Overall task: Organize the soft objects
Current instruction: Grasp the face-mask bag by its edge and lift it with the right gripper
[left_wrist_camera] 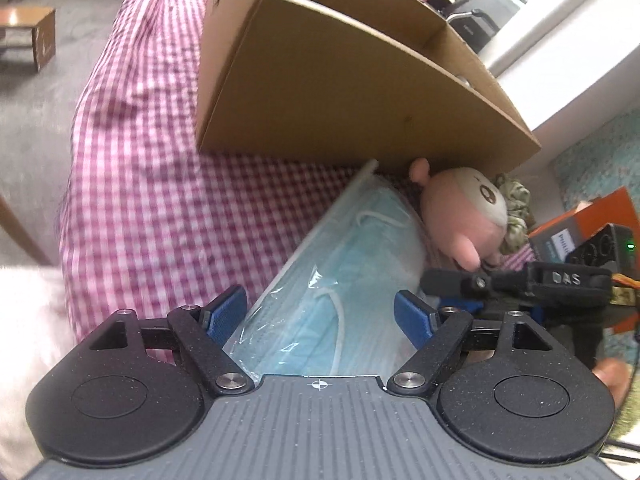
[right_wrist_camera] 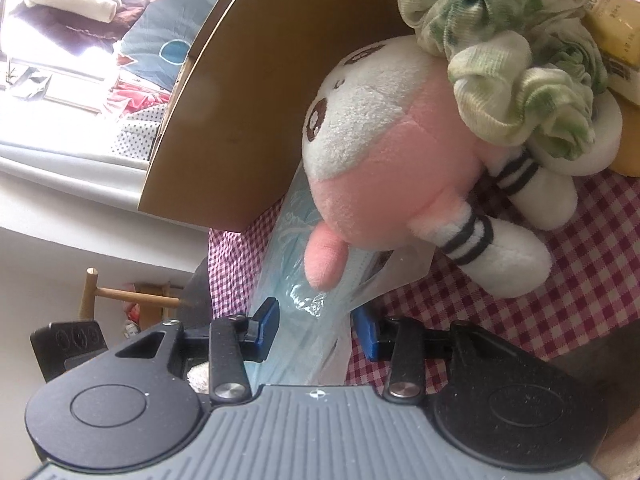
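A pink-and-white gingham cloth [left_wrist_camera: 152, 208] covers the soft surface where everything lies, and on it stands a large brown cardboard box [left_wrist_camera: 320, 92], open at the top, its near wall looming over the smaller things. Along the foot of that wall lies a clear plastic pack of pale blue face masks [left_wrist_camera: 340, 280], long and flat, its far end reaching up to the box. Resting against the pack's side and partly on it is a pink-and-white plush toy with a stitched face and black-striped white limbs [right_wrist_camera: 384, 168]; one pink stub of it hangs over the plastic. A crumpled green-and-cream fabric scrunchie [right_wrist_camera: 516, 68] sits against the plush's head, close to the box wall, with a pale yellow packet [right_wrist_camera: 616, 40] behind it. An orange carton [left_wrist_camera: 592, 224] stands off to the side beyond the toy. The left gripper [left_wrist_camera: 324, 312] stands wide, its blue pads on either side of the mask pack's near end with a clear gap to the plastic on each side, so it grips nothing. The right gripper [right_wrist_camera: 316, 328] is narrower and straddles the same pack from the other side; its blue pads sit close against the wrapper, though I cannot tell whether they truly press on it.
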The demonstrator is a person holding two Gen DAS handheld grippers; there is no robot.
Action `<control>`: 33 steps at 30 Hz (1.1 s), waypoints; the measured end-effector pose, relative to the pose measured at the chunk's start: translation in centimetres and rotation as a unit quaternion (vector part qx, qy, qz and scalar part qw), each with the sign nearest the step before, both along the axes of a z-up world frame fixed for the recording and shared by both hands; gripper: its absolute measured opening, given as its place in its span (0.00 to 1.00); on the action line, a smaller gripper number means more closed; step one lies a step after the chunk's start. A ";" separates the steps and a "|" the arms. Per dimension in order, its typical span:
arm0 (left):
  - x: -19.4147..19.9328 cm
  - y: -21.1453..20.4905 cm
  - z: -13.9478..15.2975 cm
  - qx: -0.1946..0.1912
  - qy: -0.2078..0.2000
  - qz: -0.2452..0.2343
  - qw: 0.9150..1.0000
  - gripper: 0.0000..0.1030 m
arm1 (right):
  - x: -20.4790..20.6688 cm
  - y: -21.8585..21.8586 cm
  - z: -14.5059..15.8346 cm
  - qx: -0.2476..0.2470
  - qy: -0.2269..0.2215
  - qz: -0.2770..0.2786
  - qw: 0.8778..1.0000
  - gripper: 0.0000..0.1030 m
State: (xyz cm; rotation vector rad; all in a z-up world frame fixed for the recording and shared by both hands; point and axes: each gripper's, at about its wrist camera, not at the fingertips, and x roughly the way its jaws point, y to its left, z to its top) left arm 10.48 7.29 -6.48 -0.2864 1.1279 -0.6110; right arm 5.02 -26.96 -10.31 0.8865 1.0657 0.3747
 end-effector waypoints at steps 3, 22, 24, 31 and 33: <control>-1.1 1.0 -0.2 -0.023 0.016 0.006 1.000 0.79 | 0.1 1.0 0.4 -0.006 -0.005 0.004 1.000 0.42; -3.6 3.4 -0.8 -0.087 0.020 0.023 0.996 0.78 | 1.8 3.6 0.7 -0.011 -0.033 0.051 0.998 0.17; -3.5 3.5 -0.9 -0.091 0.024 0.025 0.995 0.78 | 2.1 2.7 0.2 0.027 -0.021 0.045 0.998 0.15; -2.5 4.0 -1.5 -0.120 0.052 0.033 0.991 0.79 | 2.8 0.0 -2.5 0.149 0.036 0.026 0.988 0.13; -2.1 3.9 -1.7 -0.132 0.063 0.030 0.989 0.80 | 2.8 -0.5 -3.0 0.176 0.044 0.023 0.983 0.13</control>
